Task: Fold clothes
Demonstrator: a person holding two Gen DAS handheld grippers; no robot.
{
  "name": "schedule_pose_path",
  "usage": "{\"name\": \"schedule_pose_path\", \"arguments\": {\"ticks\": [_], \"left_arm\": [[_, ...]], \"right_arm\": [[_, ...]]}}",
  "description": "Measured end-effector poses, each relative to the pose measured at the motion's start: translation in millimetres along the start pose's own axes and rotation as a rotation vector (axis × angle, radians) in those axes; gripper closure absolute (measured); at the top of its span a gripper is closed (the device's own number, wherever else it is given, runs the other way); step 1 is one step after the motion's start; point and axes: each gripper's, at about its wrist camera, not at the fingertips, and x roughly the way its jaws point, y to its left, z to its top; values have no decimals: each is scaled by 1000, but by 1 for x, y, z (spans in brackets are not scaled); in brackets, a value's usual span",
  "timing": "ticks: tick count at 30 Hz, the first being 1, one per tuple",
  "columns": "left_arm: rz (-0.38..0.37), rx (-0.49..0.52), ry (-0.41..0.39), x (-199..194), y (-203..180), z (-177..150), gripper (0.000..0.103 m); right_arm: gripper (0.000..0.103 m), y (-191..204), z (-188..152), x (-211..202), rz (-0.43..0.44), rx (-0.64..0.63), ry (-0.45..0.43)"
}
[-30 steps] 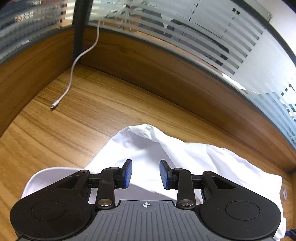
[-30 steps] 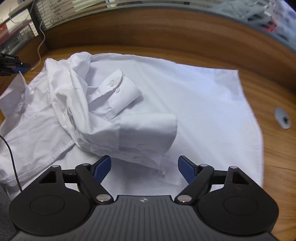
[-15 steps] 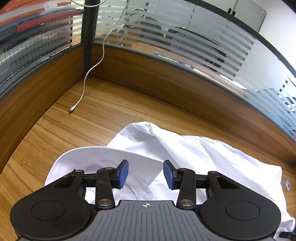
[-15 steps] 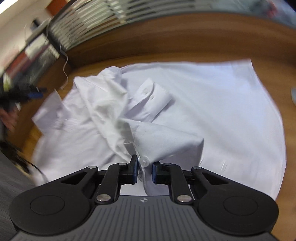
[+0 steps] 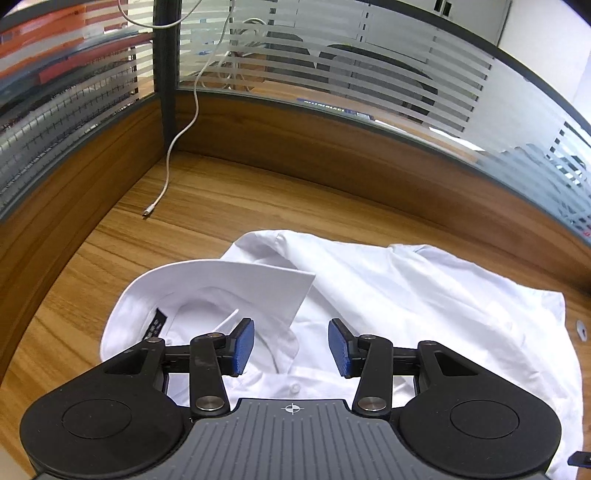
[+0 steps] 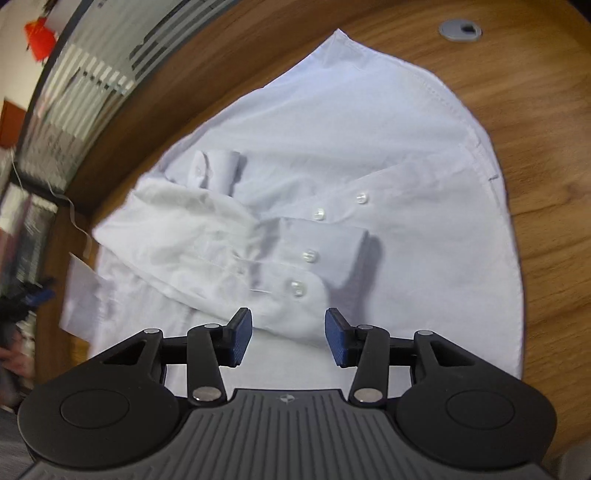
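A white button-up shirt [image 5: 413,295] lies spread on the wooden desk. Its collar [image 5: 207,280], with a black label inside, sits just ahead of my left gripper [image 5: 291,345], which hovers open above the collar area with nothing between its blue pads. In the right wrist view the same shirt [image 6: 406,155] shows a sleeve cuff [image 6: 317,254] with white buttons folded across the body. My right gripper [image 6: 289,341] is open just short of that cuff and holds nothing.
A white charging cable [image 5: 173,155] hangs down the corner post and ends on the desk [image 5: 221,199] beyond the collar. Wooden partitions with striped glass [image 5: 369,81] wall the desk. A grey cable grommet [image 6: 460,29] sits past the shirt hem.
My right gripper shut on the sleeve cuff half a second ago, carried it across the shirt and has since opened, leaving it lying. My left gripper drew back, bringing the collar into view.
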Motion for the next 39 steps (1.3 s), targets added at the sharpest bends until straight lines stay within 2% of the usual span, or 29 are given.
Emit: {"name": "schedule_pose_path", "arguments": {"ticks": [2,4,5,6,7,9,12,15,16,18,21,23,27,29,32,35,39], "left_arm": [[12,4,-1,-3,-2,-2,51],[20,5,0,-5,-4,-4,51],[25,5,1,-5,-4,-5,51],[28,4,1,-6,-5,-5,51],[32,3,1,-6,-6,-6,51],[38,1,-2,-7,-9,-6,51],[51,8,-7,-8,-13,-8,51],[61,0,-6,-4,-16,-10,51],[63,-5,-3,-1,-17,-10,51],[57,-2,-2,5,-18,-6,51],[42,6,-4,15,-20,1,51],[23,8,2,25,-23,10,51],[-5,8,-7,48,-27,29,50],[-3,-22,-7,62,-25,37,50],[-1,-68,-6,83,-22,50,50],[1,-113,-5,104,-18,63,50],[14,-170,8,130,-11,77,50]], "right_arm": [[53,1,-7,9,-52,-71,-13],[53,3,-12,21,-64,-147,-2],[57,5,-14,26,-68,-185,7],[66,8,-16,31,-67,-215,19],[94,10,-16,33,-53,-232,32],[99,15,-13,27,-18,-228,49],[100,19,-8,8,40,-201,37],[98,12,-10,12,39,-203,99],[93,11,-11,16,2,-227,114],[92,8,-10,15,-55,-271,119],[90,13,3,-12,-45,-272,24],[81,24,16,-30,-60,-285,-60],[79,55,52,-36,-32,-276,-140],[74,73,73,-26,-6,-268,-149],[74,107,105,2,34,-277,-138],[74,143,137,39,91,-268,-113],[74,188,174,93,120,-296,-74]]}}
